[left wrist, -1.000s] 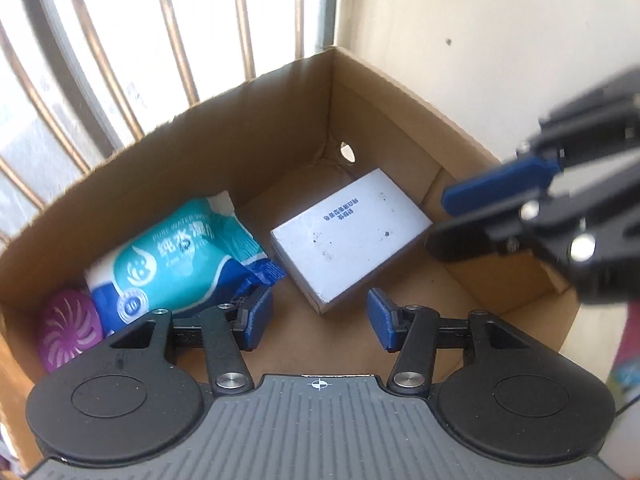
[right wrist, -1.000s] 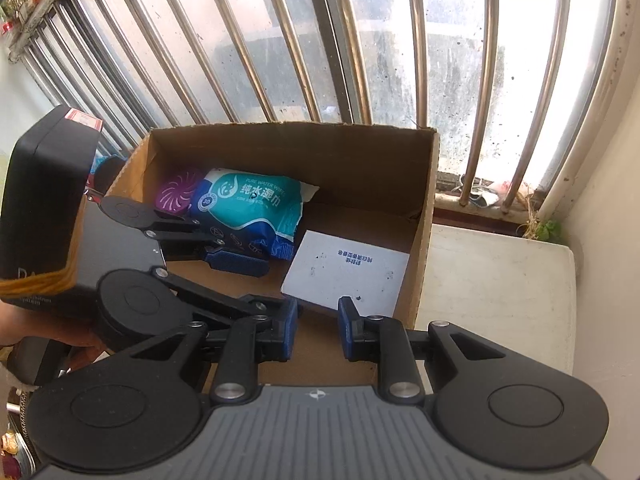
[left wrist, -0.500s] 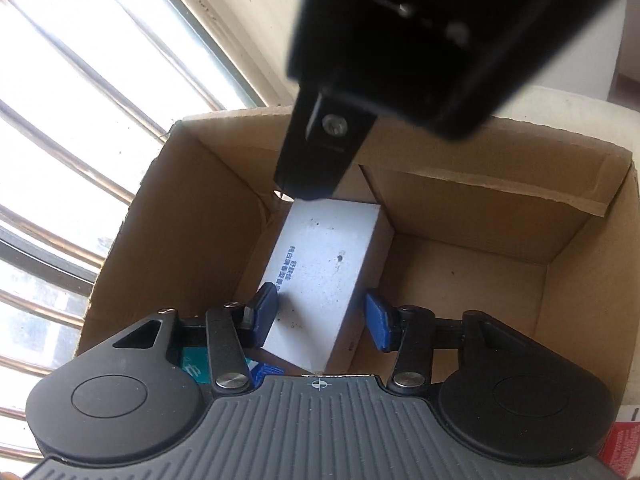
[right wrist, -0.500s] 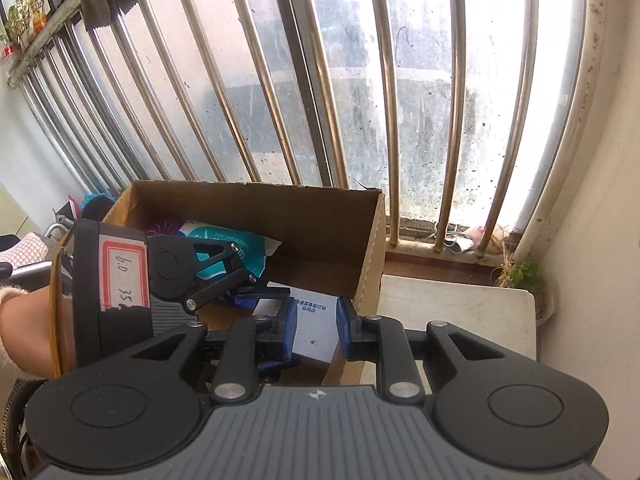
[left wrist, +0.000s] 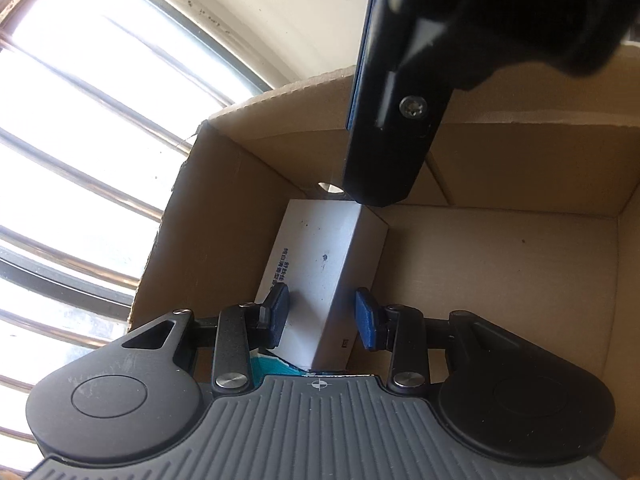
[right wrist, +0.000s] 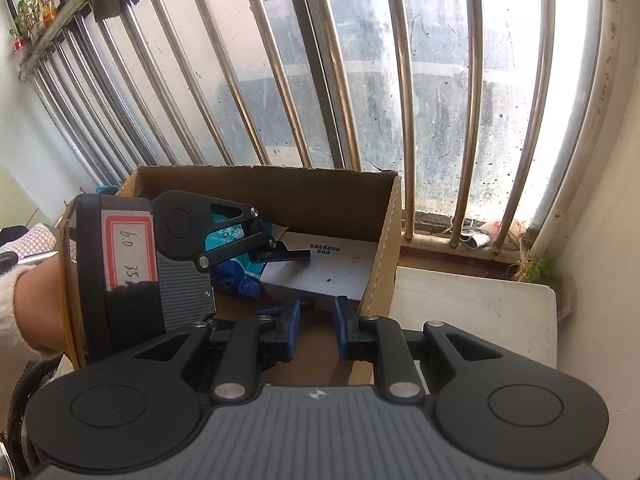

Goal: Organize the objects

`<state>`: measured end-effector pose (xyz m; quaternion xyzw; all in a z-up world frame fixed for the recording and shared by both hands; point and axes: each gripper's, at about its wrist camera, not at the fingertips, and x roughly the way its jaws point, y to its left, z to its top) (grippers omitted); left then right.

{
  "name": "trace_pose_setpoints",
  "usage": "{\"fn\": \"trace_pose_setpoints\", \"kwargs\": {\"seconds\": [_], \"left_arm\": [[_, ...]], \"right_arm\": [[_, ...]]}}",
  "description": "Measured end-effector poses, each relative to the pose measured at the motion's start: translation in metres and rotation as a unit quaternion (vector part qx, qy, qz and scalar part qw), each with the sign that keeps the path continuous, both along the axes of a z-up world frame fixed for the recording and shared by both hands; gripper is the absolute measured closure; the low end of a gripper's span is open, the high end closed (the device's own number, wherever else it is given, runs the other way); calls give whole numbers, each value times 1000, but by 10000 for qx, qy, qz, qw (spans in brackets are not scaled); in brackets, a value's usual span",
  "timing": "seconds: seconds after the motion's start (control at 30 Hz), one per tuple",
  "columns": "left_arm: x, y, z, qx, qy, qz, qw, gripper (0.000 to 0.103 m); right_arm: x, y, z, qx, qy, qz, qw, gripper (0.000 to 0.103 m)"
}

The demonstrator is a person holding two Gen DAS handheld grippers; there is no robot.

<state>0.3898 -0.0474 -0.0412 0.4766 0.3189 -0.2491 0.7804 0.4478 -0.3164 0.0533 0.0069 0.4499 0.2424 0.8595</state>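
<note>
Setting: an open cardboard box on a pale surface under a barred window
Left gripper: reaches down into the box, its blue pads either side of the near end of a white carton; the jaws have just been closing, and whether the pads already press on the carton cannot be told
White carton: lies flat on the box floor, running away from the left gripper toward the far wall, dark print along one edge; it sits between that gripper's pads
Right gripper: jaws drawn in as far as they go with nothing between them, hovering at the box's near right corner; one dark finger of it crosses above the left gripper's view
Blue wipes packet: in the box, just left of the white carton, partly behind the left gripper's body
Person: a bare wrist in a pale fuzzy sleeve, behind the left gripper
</note>
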Motion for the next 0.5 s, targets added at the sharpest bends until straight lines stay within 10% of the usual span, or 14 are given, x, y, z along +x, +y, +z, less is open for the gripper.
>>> {"fn": "trace_pose_setpoints", "kwargs": {"seconds": [0.5], "left_arm": [[-84, 62, 95, -790, -876, 922, 9887, 44]], "right_arm": [[-65, -6, 53, 220, -537, 0, 9983, 80]]}}
